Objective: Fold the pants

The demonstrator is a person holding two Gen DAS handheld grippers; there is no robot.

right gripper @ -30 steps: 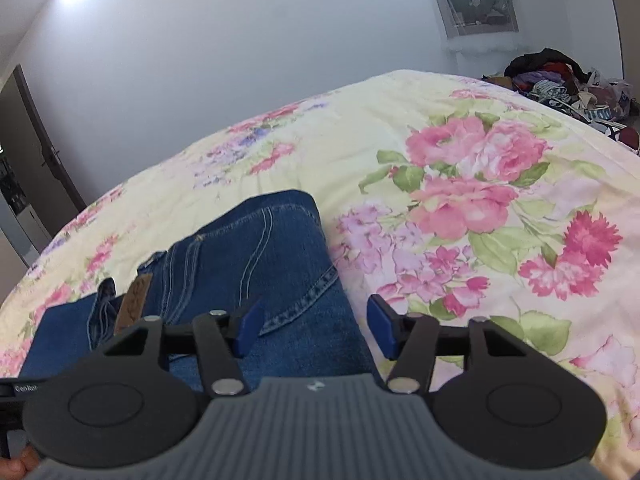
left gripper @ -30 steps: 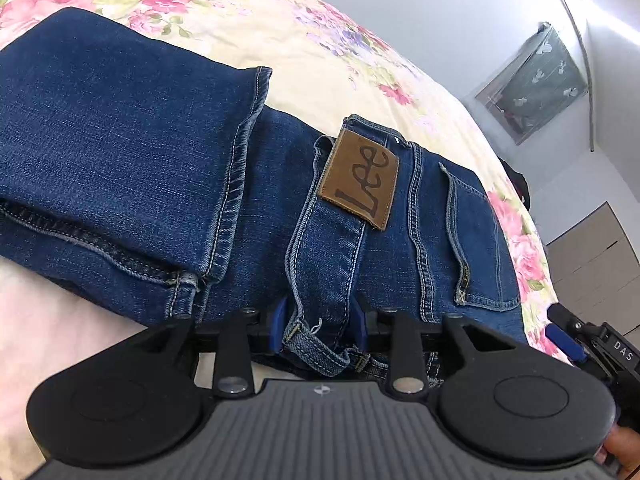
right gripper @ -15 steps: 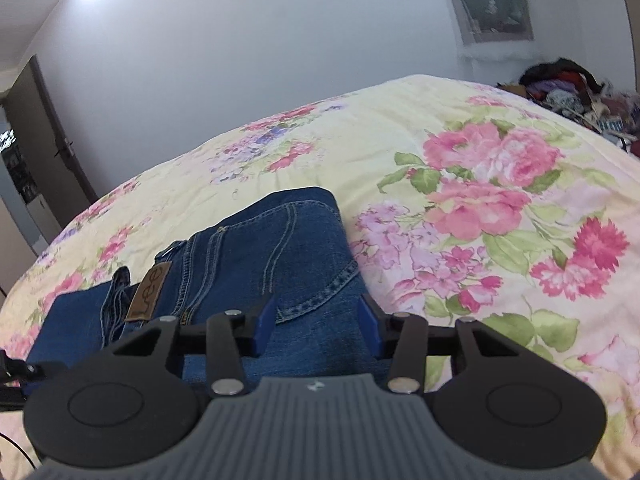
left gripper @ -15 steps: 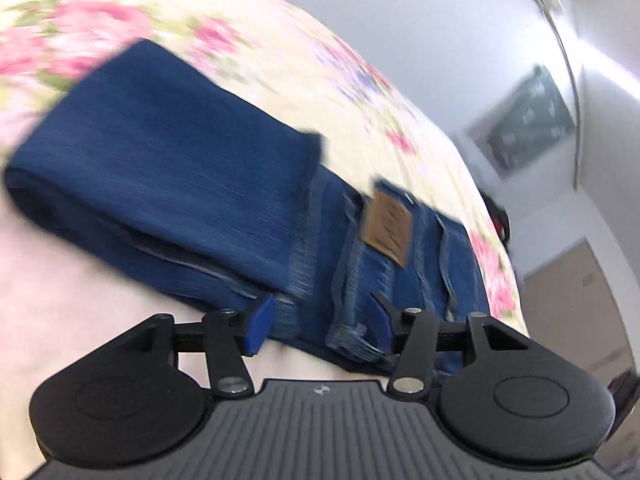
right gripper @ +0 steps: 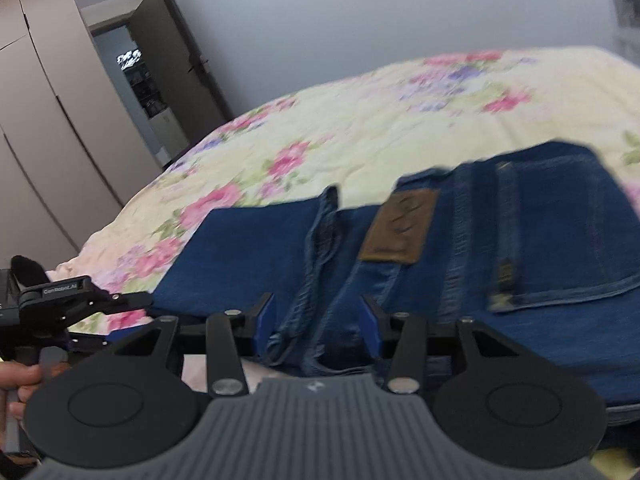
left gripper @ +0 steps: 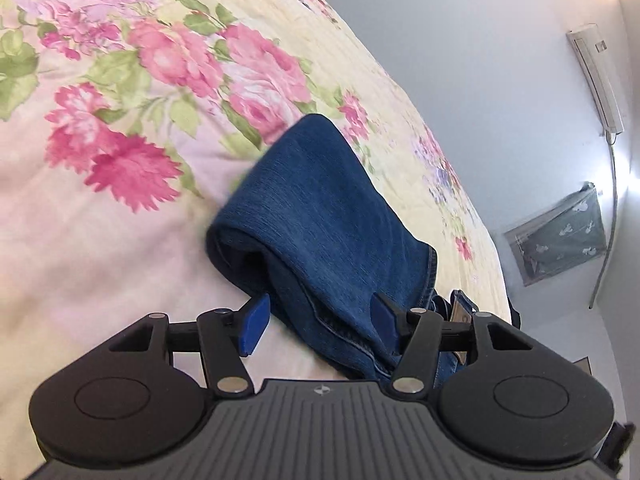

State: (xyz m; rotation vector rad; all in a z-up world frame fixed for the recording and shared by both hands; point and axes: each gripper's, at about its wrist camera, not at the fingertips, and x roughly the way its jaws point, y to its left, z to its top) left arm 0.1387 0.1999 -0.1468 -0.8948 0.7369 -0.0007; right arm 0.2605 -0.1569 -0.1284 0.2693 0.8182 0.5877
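With the jeans (left gripper: 332, 216) already folded once on the bed (left gripper: 100, 240), both the left gripper (left gripper: 316, 322) and right gripper (right gripper: 316, 320) sit spread apart astride its near edge, clamped on nothing; next likely: pinch, fold over.

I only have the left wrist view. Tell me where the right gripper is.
Observer: The right gripper is open, straddling the near edge of the jeans, just below the leg hem.
Operator: Report what lies to its right.
Observer: A back pocket, facing up, just right of the brown patch.
Operator: Say whether my left gripper shows there.
Observer: Yes. The left gripper comes in from the left edge, its tips at the jeans' left end.
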